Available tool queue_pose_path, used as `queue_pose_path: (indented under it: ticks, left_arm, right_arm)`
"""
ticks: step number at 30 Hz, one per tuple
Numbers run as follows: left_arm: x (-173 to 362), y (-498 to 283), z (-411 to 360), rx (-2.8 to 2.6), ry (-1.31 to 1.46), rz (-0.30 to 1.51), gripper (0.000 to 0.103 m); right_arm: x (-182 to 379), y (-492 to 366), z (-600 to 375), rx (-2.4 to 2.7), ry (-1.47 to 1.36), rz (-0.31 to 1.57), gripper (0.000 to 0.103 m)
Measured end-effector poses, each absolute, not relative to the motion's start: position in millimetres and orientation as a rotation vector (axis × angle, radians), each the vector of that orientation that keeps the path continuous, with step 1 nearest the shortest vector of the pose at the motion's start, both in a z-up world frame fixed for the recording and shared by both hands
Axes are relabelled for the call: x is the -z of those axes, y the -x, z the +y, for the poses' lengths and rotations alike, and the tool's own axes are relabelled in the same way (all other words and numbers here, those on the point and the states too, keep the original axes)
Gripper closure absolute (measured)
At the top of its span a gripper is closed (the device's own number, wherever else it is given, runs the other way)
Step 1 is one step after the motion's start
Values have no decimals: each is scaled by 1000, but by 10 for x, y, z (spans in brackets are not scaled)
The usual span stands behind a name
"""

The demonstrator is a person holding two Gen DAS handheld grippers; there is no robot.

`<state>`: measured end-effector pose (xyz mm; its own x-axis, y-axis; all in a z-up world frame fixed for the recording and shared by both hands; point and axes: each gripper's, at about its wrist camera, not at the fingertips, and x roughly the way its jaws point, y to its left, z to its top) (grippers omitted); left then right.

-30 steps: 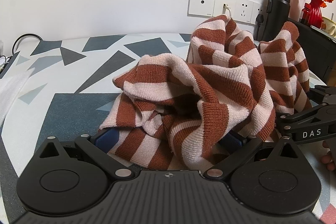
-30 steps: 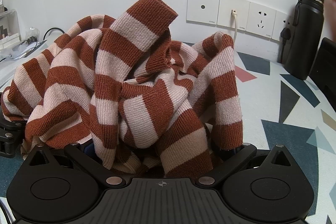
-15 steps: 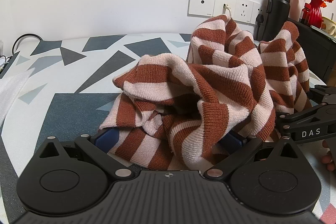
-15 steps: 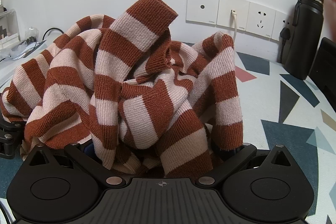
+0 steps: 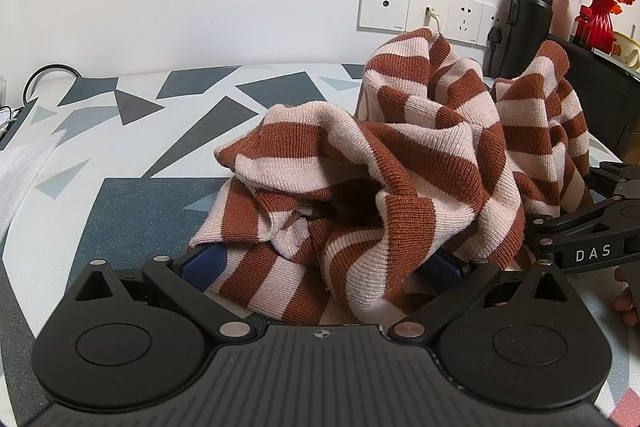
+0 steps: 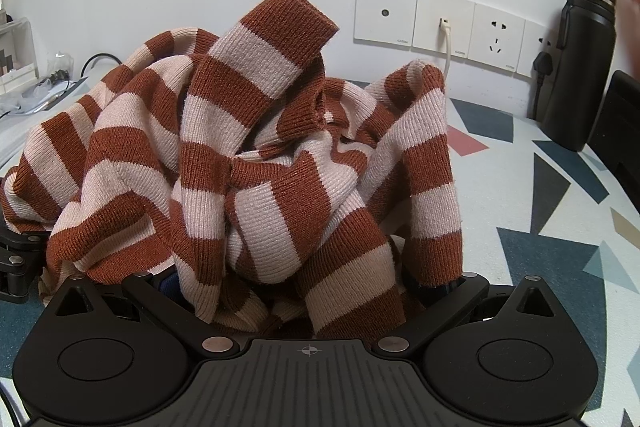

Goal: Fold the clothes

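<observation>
Left wrist view: my left hand-held gripper (image 5: pixel 320 267) sits low on the worktop (image 5: pixel 132 211), its jaws spread wide. The blue finger pads (image 5: pixel 202 261) stand well apart, one at each side of the heap's near edge. Striped sweater (image 5: pixel 400 179), rust-brown and pale pink knit, lies crumpled in a loose heap on the patterned worktop, with its front folds spilling between the pads. The pads do not pinch it; cloth simply lies across the gap.

At the right edge of this view I see the right hand-held gripper (image 5: pixel 592 227), black linkage marked "DAS", pushed against the far side of the heap. Part of a hand (image 5: pixel 626 303) shows beneath it.

Right wrist view: the right hand-held gripper (image 6: pixel 308 291) faces the same sweater (image 6: pixel 256 155) from the other side. Knit covers the space between its fingers almost fully; only a sliver of blue pad (image 6: pixel 170 283) shows on the left. The linkage arms are splayed wide, so I read the jaws as open, with fabric draped over them rather than clamped. One sleeve end stands up at the top of the heap.

Behind: wall sockets (image 6: pixel 440 21) with a white cable plugged in, black bottle (image 6: pixel 582 67) at the right, orange flowers in a red vase (image 5: pixel 600 15) beyond it
</observation>
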<state>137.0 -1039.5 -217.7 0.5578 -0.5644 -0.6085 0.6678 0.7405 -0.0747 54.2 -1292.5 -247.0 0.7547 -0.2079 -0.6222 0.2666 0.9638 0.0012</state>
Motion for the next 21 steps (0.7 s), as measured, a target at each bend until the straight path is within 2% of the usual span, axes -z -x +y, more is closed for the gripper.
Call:
queue_pose_path:
  ticks: [21]
  left_arm:
    - [2179, -1366, -10397, 731, -172, 654, 1]
  right_arm:
    - [2476, -528, -12911, 262, -90, 670, 1]
